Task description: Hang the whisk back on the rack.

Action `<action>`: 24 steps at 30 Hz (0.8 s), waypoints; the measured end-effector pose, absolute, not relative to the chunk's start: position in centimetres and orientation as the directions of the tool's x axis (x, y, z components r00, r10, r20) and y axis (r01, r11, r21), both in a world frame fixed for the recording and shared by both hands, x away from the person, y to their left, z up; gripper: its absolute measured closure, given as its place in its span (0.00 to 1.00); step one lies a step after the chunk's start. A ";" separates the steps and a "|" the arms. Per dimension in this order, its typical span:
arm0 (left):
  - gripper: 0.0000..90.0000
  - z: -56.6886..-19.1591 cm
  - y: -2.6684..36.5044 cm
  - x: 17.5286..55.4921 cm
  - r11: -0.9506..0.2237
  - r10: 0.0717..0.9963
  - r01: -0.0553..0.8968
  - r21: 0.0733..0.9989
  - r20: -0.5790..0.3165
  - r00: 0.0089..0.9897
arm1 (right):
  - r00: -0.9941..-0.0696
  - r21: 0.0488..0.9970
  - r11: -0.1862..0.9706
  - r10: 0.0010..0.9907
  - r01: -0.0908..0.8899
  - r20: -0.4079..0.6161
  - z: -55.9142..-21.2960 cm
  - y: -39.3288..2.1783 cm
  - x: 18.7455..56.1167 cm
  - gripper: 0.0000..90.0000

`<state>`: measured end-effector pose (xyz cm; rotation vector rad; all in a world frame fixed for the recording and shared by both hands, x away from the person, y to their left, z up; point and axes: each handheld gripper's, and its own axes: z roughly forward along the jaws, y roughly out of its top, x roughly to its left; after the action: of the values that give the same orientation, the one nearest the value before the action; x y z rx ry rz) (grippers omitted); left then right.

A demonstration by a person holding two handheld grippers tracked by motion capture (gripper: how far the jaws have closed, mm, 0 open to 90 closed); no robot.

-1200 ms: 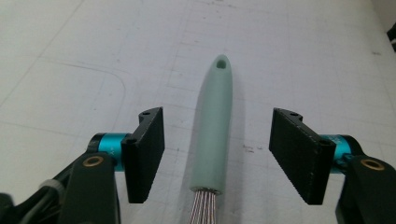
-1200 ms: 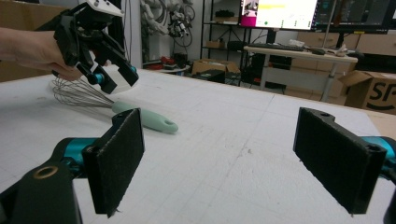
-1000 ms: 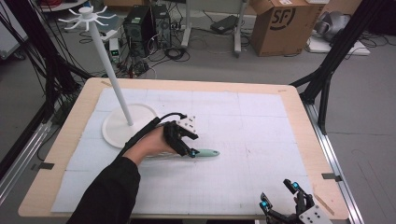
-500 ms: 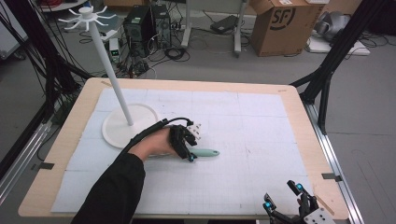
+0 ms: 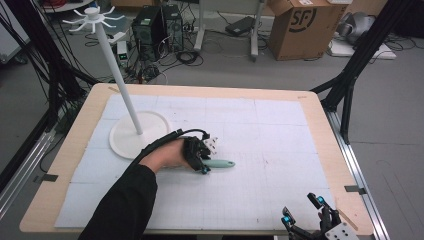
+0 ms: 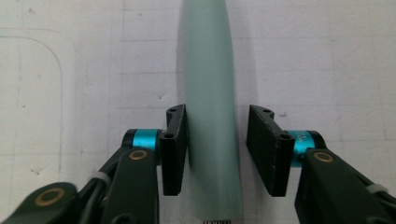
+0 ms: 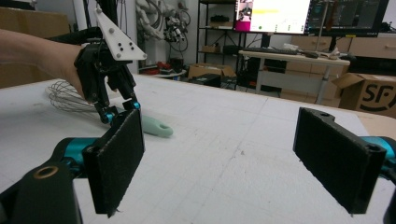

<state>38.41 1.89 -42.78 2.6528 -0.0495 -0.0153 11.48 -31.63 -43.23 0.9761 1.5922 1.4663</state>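
the worktop (image 5: 320,125) carries a white stand (image 5: 134,137) at its left. just right of the stand's base lies a whisk (image 5: 220,163), pale green handle pointing away from the stand. the left tool (image 5: 202,162) has sunk onto that handle since a second ago; its jaws have just been closing, one pad touching, the other still apart. well away from the stand, the right tool (image 5: 305,212) stands wide apart, unmoved.

The table (image 5: 320,130) is light wood, with a big white mat (image 5: 260,135) covering most of its top. On the mat, a whisk (image 5: 220,163) (pale green handle) lies flat near the middle. At about ten o'clock from it stands a white stand (image 5: 132,135) on a round base.
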 end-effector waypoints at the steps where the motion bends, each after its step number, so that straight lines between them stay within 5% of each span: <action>1: 0.69 -42.7 1.8 38.4 -0.886 -0.028 -0.025 0.464 0.000 1.000 | -0.429 0.998 0.053 0.903 0.045 -0.028 -43.2 -31.6 11.5 0.17; 3: 0.76 -42.6 1.8 38.5 -0.886 -0.033 -0.030 0.462 0.001 0.999 | -0.428 0.997 0.054 0.903 0.046 -0.030 -43.2 -31.6 11.5 0.17; 17: 0.77 -42.1 2.0 38.3 -0.892 -0.013 -0.014 0.451 0.006 1.000 | -0.422 0.998 0.054 0.906 0.044 -0.030 -43.2 -31.8 11.5 0.17; 24: 0.77 -38.6 4.1 38.0 -0.834 0.047 0.021 0.552 0.033 0.998 | -0.422 0.997 0.056 0.906 0.043 -0.033 -43.2 -31.7 11.5 0.17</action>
<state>37.95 4.10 -38.64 2.5567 0.0476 0.0606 11.49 -31.74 -43.24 0.9777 1.5863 1.4586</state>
